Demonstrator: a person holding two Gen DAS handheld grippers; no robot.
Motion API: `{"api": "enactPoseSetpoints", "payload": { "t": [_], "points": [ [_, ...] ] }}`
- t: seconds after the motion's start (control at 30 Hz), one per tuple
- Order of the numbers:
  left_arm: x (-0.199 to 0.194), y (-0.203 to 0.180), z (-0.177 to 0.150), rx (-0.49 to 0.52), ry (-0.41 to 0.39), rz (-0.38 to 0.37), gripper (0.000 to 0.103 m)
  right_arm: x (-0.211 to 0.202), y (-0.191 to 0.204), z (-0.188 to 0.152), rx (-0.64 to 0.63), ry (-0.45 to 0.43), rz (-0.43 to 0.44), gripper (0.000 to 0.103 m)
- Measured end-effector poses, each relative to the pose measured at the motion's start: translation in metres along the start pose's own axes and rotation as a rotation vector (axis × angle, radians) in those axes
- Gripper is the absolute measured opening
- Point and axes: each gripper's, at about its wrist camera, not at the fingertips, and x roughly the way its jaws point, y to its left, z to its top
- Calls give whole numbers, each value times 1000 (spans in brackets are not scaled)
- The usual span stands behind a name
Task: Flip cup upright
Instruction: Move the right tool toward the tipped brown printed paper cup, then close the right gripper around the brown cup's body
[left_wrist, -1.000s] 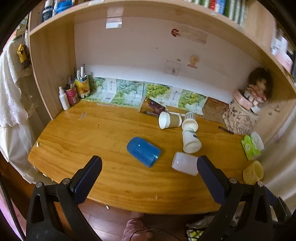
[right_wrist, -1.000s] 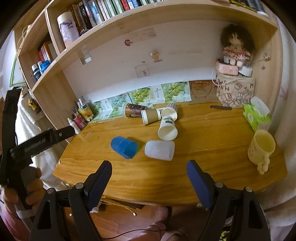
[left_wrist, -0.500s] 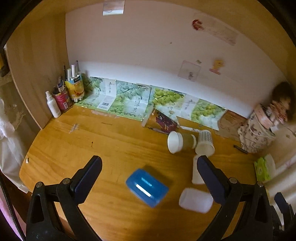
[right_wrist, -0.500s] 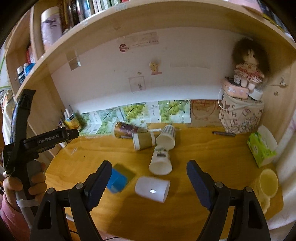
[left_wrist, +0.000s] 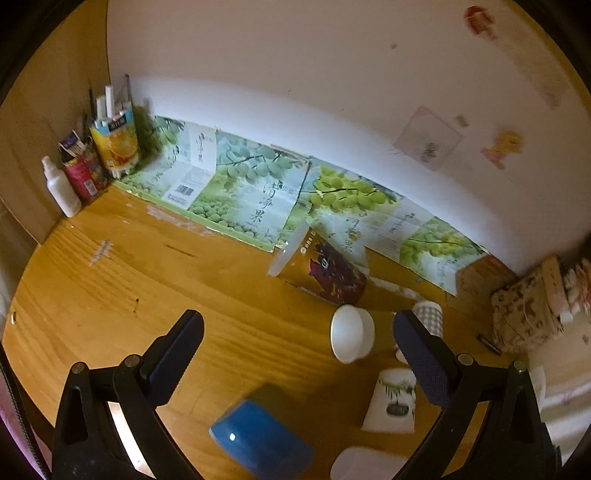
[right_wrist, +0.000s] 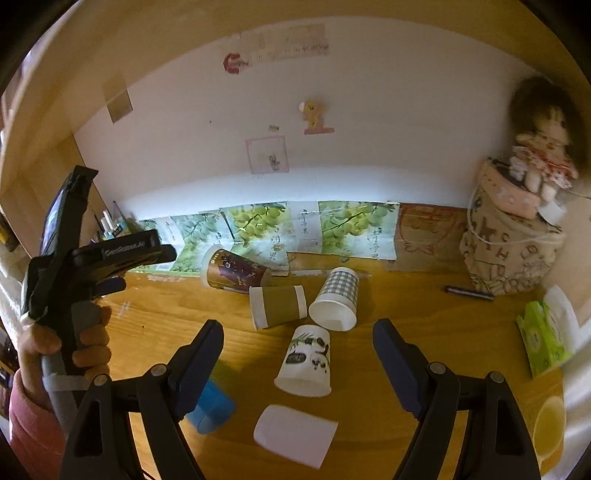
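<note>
**Cups down, both tools empty**

Currently the left gripper hangs jaws apart, left of the panda cup. The blue cup lies left of it, the white cup just before it. The right gripper gapes over it, unloaded.

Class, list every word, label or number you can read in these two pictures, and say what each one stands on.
"GenRobot.AI", partly blurred: on the left gripper.
"清净果", likely: on the grape posters.
Barcode digits on the posters: too small.
Print on the brown cup and panda cup: unreadable.
</note>
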Motion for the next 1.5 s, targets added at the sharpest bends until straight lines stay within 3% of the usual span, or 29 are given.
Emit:
{"api": "enactPoseSetpoints", "payload": {
  "t": [0.4,0.87,1.03,1.5],
  "points": [
    [76,0,38,-193,138,-61,102,48,0,28,-48,65,1,84],
    [128,4,67,-325,181,-13,102,78,-2,36,-90,126,-20,84],
    [144,16,68,-394,236,-15,102,82,0,35,-95,136,-27,84],
    [171,17,61,-402,316,-27,102,91,-6,26,-61,176,-55,84]
  ]
}}
